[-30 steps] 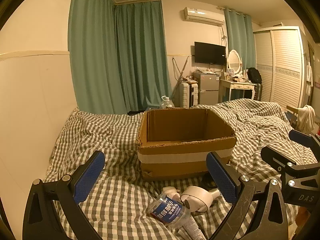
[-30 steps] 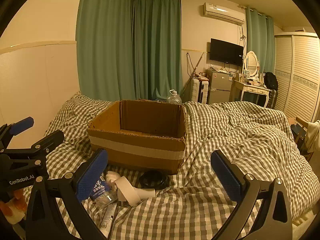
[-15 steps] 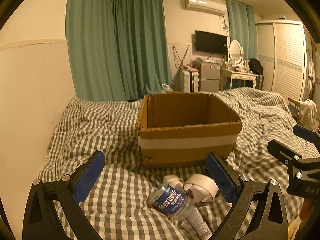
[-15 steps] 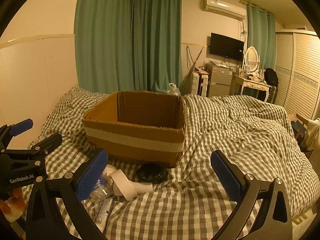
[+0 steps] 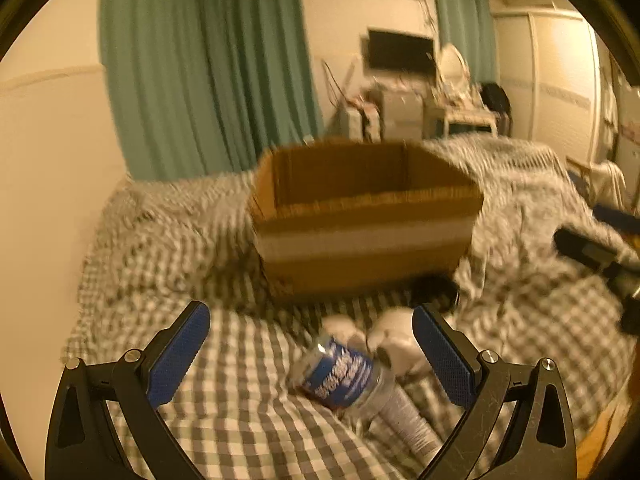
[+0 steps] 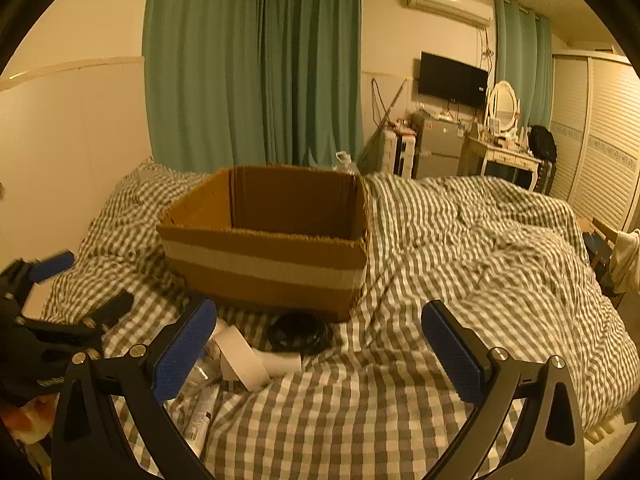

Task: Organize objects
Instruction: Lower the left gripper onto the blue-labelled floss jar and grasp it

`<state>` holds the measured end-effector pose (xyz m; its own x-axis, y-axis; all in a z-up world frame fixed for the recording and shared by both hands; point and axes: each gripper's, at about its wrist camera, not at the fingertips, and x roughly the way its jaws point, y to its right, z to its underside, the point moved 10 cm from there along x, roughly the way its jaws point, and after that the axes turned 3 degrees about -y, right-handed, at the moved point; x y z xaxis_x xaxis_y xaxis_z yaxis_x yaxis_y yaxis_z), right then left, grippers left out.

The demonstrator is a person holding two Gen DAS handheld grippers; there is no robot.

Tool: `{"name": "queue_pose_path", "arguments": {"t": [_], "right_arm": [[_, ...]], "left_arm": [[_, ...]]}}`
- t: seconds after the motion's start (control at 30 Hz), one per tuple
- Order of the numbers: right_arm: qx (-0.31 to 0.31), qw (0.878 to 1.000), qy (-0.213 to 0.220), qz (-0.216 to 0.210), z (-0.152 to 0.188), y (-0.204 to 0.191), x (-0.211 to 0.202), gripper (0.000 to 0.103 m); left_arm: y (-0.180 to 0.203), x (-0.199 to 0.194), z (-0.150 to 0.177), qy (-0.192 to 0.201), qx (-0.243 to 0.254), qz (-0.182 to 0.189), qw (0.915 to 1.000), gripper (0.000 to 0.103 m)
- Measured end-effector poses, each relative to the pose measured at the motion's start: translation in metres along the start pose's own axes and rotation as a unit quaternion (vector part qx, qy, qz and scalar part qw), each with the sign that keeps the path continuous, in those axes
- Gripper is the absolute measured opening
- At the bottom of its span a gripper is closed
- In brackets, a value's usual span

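— Closer now: the left gripper [image 5: 311, 347] had dropped toward the bottle [image 5: 342, 372], fingers [image 5: 179, 354] spread wide, nothing held.
— And the right gripper [image 6: 319, 344]?
— Wide and empty too, above the tape roll [image 6: 240, 358]; the cardboard box [image 6: 266, 240] sat beyond on the bed [image 6: 480, 248].

Open brown corrugated cardboard box [image 6: 264, 248]: matt, rough torn rim, one smooth pale tape band. Grey-and-white checked cloth duvet [image 6: 460, 240]: soft, creased. Clear glossy plastic bottle with blue label [image 5: 340, 372], at 6 o'clock from the box. Blue gripper pads [image 6: 184, 348]: textured, matt.
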<state>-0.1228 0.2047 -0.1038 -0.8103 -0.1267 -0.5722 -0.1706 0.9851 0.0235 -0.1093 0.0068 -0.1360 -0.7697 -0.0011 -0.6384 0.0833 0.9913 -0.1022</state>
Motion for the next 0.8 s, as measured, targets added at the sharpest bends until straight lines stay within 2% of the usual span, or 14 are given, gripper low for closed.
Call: {"name": "queue_pose_path", "arguments": {"t": [0.1, 0.27, 0.37, 0.5, 0.6, 0.8], "right_arm": [[0.004, 1.000, -0.013, -0.008, 0.006, 0.001, 0.008, 0.103], [0.003, 1.000, -0.028, -0.010, 0.015, -0.001, 0.019, 0.103], [0.007, 0.999, -0.040, -0.013, 0.020, 0.002, 0.030, 0.103], [0.018, 0.998, -0.060, -0.013, 0.029, 0.010, 0.047, 0.103], [0.023, 0.997, -0.077, -0.014, 0.038, 0.015, 0.066, 0.103], [0.018, 0.990, -0.137, -0.019, 0.057, 0.010, 0.111, 0.103]], "left_arm": [[0.006, 0.024, 0.020, -0.027, 0.031, -0.005, 0.9991, 0.103], [0.033, 0.038, 0.038, -0.067, 0.079, 0.051, 0.9933, 0.103], [0.036, 0.056, 0.057, -0.114, 0.100, 0.020, 0.9882, 0.103], [0.039, 0.074, 0.074, -0.160, 0.099, 0.031, 0.9816, 0.103], [0.035, 0.087, 0.079, -0.181, 0.091, 0.019, 0.9790, 0.103], [0.049, 0.109, 0.088, -0.212, 0.102, 0.026, 0.9717, 0.103]]}}
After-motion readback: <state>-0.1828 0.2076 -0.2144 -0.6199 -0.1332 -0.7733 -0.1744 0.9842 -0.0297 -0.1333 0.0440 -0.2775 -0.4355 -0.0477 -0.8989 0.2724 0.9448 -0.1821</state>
